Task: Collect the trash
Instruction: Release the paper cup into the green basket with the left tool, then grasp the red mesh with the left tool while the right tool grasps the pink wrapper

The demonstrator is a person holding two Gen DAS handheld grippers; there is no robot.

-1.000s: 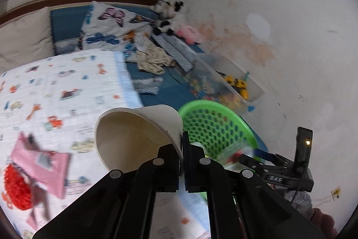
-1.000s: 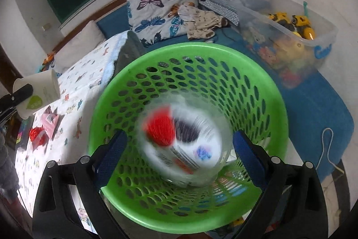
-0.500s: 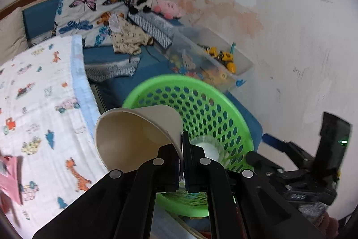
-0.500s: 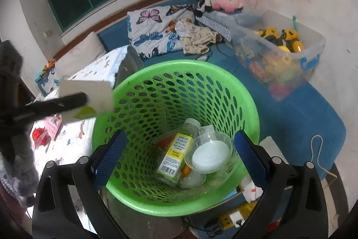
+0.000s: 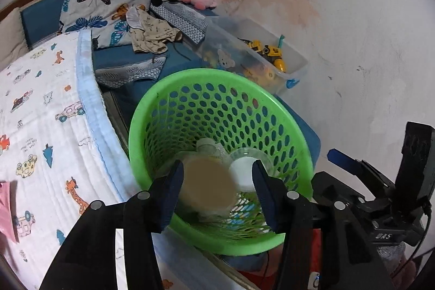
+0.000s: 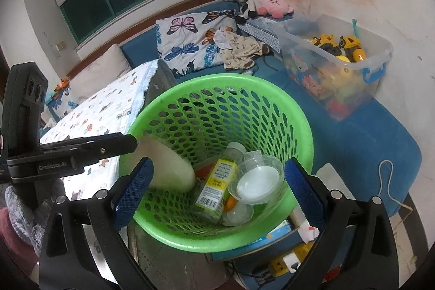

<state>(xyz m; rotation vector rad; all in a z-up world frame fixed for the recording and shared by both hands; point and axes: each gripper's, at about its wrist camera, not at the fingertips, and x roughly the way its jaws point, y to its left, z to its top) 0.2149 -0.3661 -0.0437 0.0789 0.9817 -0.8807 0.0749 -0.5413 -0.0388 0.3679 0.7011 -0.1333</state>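
Beside the bed, the green basket (image 6: 299, 110) takes the paper cup (image 6: 171, 167), light and crushable, best pinched at its rim, as the left gripper (image 5: 217, 178) has just been opening around it; the right gripper (image 6: 217, 181) gapes empty.

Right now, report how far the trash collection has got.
Done: a bottle and a clear lidded cup lie in the green basket. In hand: the left gripper has just been opening, and the paper cup is dropping in, free of its pads. The right gripper is open and empty. Left: pink packet on the blanket.
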